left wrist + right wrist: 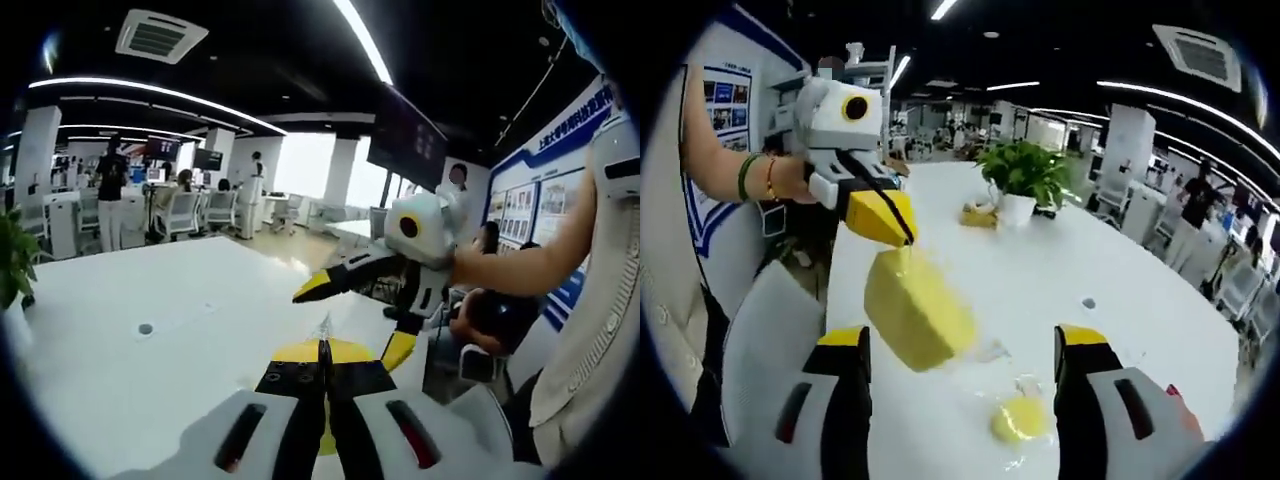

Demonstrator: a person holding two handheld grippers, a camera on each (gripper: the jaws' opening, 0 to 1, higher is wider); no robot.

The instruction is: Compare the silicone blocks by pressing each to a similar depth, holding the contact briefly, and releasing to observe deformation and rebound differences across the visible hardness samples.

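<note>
- In the right gripper view, our right gripper [960, 375] has its jaws spread wide with nothing between them; its yellow-capped fingertips [845, 337] rise either side of the open gap.
- Just ahead of that gap, toward its left jaw, hangs a large yellow silicone block [917, 310], lifted clear of the white table [1060, 260].
- The left gripper [902, 237] pinches the block's upper corner, jaws closed on it, so the block dangles tilted, its long axis running from upper left down to lower right.
- In the left gripper view, the left gripper [322, 365] shows its jaws pressed nearly together with yellow [310, 350] just beyond the tips; the right gripper [362, 312] stands wide open to the right.
- A second, smaller yellow block [1021, 418] lies on the table below, between our right jaws but lower, on what looks like clear wrapping.
- We judge the right gripper is the free one and nearest: to press the hanging block it need only shift left and close across the block's short side.
- A potted plant [1025, 180] stands well apart, farther along the table.
</note>
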